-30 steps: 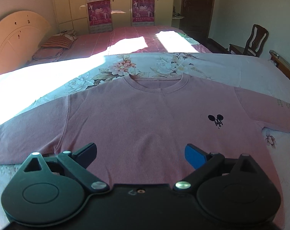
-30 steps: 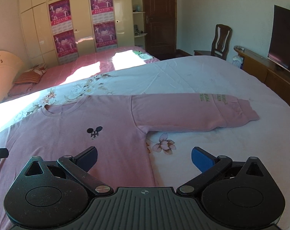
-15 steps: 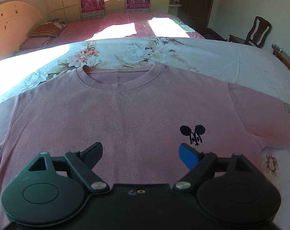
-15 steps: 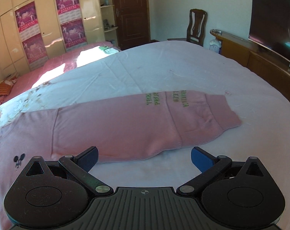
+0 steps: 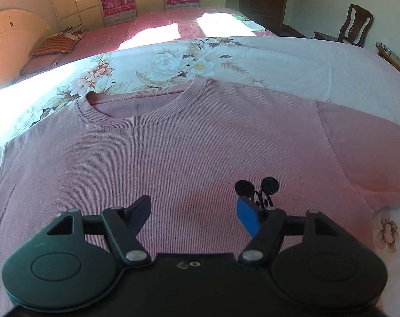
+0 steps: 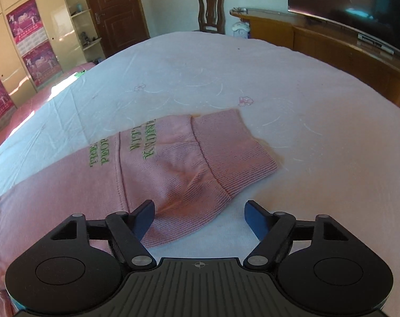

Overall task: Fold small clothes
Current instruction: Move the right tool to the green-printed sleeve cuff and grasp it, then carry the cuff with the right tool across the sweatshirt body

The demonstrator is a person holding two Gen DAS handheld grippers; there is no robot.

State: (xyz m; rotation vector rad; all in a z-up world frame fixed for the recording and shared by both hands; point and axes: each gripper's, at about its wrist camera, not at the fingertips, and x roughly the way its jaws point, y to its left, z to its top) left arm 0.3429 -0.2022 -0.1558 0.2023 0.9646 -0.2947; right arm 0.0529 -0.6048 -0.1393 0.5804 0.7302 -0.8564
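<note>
Sunlit bed carries a pink sweater spread flat for folding; left tongs hover over its chest, right tongs straddle the cuff, both half-open, narrowing, gripping nothing.

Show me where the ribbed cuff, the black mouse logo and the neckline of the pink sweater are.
ribbed cuff (image 6: 234, 148), right wrist view, middle of the ribbing.
black mouse logo (image 5: 270, 184), left wrist view, its right ear.
neckline (image 5: 147, 120), left wrist view, front collar band.
</note>
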